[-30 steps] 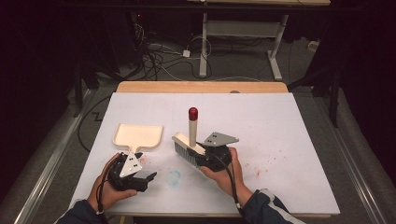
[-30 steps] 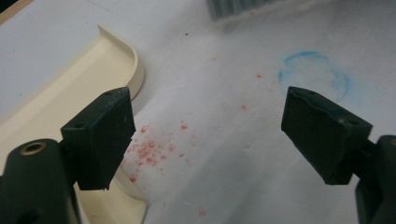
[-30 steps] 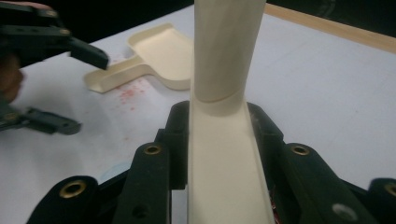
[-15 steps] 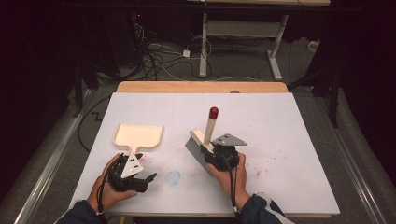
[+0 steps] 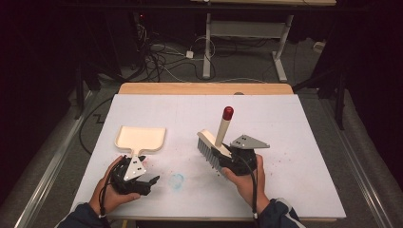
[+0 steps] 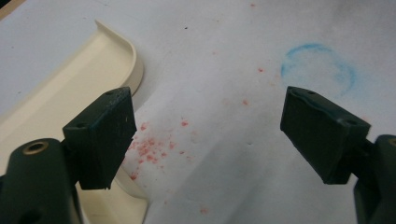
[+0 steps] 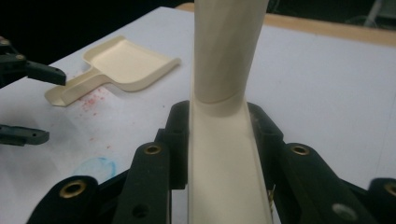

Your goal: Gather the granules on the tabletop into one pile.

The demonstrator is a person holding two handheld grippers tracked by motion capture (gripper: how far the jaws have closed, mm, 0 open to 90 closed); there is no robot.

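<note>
Your right gripper (image 5: 223,154), clamped on the brush (image 5: 215,142), has swung it away from the dustpan (image 5: 141,138). Left gripper (image 5: 142,178) wide open, empty, by the pan's handle; prob. grabs next.

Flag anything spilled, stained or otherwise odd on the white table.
Red crumbs lie scattered on the white table beside the cream plastic dustpan's handle, unswept. A faint blue ring stain marks the surface nearby. The cream brush with a red-tipped handle is held aloft in the right gripper, not sweeping.
</note>
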